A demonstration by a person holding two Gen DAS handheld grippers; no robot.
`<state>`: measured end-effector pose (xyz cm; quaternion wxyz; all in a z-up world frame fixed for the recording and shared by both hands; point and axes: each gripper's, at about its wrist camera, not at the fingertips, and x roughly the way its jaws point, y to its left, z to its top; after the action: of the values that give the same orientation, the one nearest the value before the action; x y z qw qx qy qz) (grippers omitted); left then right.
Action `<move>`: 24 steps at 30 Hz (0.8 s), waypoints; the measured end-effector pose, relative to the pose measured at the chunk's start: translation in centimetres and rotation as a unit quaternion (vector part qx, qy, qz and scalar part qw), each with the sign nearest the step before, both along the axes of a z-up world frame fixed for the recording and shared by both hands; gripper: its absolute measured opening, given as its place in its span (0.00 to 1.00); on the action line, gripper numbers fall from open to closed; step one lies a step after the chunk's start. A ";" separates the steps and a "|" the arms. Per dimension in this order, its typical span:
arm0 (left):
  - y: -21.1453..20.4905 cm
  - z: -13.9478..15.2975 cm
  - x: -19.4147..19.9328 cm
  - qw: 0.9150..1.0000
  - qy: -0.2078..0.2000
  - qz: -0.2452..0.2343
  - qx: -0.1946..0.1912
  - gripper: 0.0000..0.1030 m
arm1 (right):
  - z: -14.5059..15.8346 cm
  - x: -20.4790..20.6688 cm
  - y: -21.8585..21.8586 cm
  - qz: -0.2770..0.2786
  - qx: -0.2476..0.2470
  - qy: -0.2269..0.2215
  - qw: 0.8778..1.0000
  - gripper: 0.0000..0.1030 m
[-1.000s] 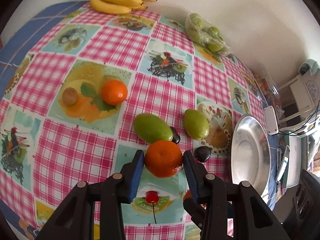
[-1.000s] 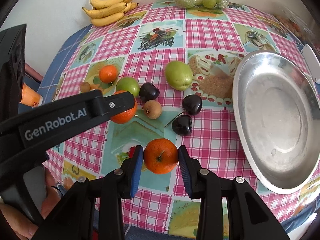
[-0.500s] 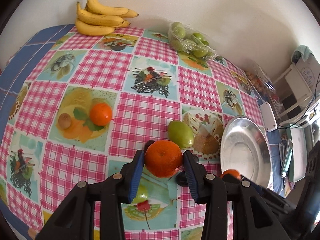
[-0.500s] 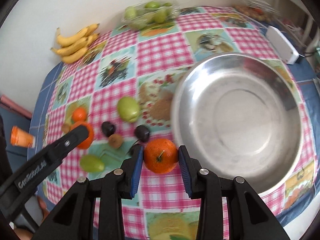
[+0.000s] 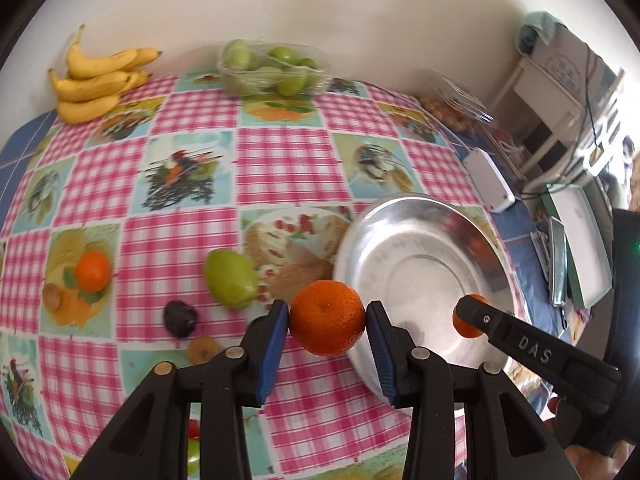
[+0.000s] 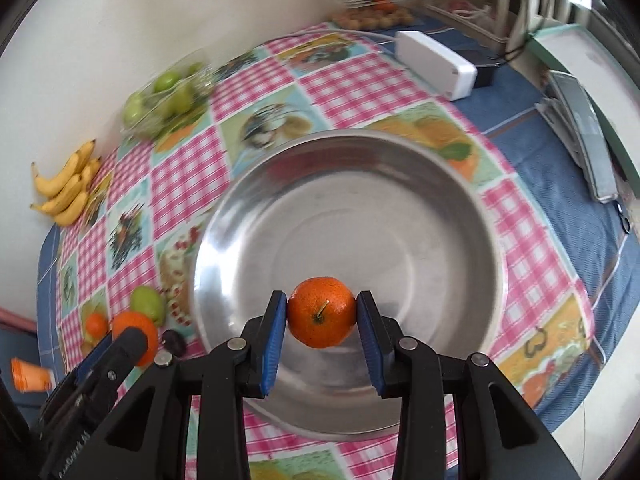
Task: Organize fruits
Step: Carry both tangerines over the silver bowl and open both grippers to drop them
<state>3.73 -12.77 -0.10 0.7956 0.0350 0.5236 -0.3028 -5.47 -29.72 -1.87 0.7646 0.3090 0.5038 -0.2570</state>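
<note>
My left gripper [image 5: 327,322] is shut on an orange [image 5: 327,316], held in the air just left of the steel bowl [image 5: 420,256]. My right gripper [image 6: 321,316] is shut on a second orange [image 6: 321,312] with a short stem, hanging over the near part of the steel bowl [image 6: 360,200]. The right gripper's finger with its orange [image 5: 466,322] also shows over the bowl in the left wrist view. On the checked cloth left of the bowl lie a green fruit [image 5: 230,278], a small orange [image 5: 93,271], a dark plum [image 5: 180,317] and two small brown fruits [image 5: 52,295].
Bananas [image 5: 98,80] and a clear tray of green fruit [image 5: 272,70] stand at the back by the wall. A white box [image 6: 438,64] and a clear punnet of small fruit [image 6: 372,16] lie beyond the bowl. Books and a chair stand at the right, off the table.
Both grippers have carried their oranges rightward towards the bowl. The right one now hangs over the bowl's inside; the left one has reached its left rim.
</note>
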 end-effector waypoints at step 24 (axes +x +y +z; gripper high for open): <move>-4.8 -3.5 -2.3 0.997 0.022 -0.070 0.030 0.44 | -3.8 -0.8 -2.0 -0.028 0.013 0.042 0.999 0.37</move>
<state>1.41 -17.60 -3.57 0.7595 0.0891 0.5459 -0.3423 -6.29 -31.75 -5.64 0.7315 0.3215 0.5299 -0.2842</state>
